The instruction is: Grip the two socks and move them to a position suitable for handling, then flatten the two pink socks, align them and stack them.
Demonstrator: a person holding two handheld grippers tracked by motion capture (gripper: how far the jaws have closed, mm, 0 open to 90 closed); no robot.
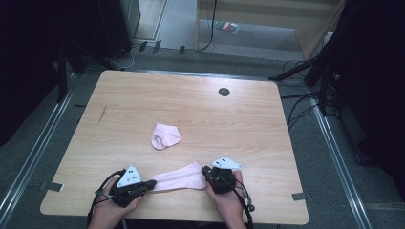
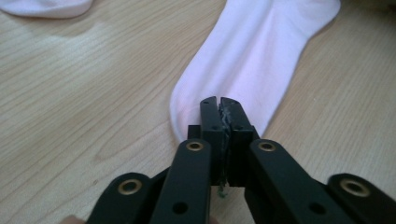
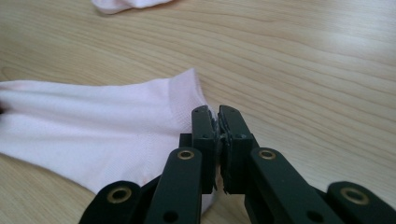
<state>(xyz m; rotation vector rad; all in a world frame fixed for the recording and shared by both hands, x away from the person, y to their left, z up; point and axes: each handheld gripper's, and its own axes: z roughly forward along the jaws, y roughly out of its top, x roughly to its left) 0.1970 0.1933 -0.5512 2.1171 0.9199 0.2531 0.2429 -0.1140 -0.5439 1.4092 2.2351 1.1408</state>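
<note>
The pink sock (image 1: 179,177) lies stretched out flat along the near edge of the wooden table (image 1: 191,109), running between the two hands, its toe end toward the left and its cuff toward the right. In the left gripper view the sock (image 2: 254,56) runs away from the jaws, and its rounded toe sits right at their tips. The left gripper (image 1: 152,183) has its jaws pressed together, and the fabric edge appears caught between them. Over on the other side, the right gripper (image 1: 206,172) is closed as well, jaws meeting at the corner of the cuff; in the right gripper view the ribbed cuff of the sock (image 3: 93,126) lies just to one side of the closed tips, and a pinch of fabric seems to sit in the seam between them. Both hands rest low at the table's front edge. Farther out toward the middle of the table lies a second pink sock (image 1: 165,136), crumpled and folded on itself, well apart from the stretched one. Beyond it, near the far edge, sits a small dark round cap (image 1: 224,91) in the tabletop.
</note>
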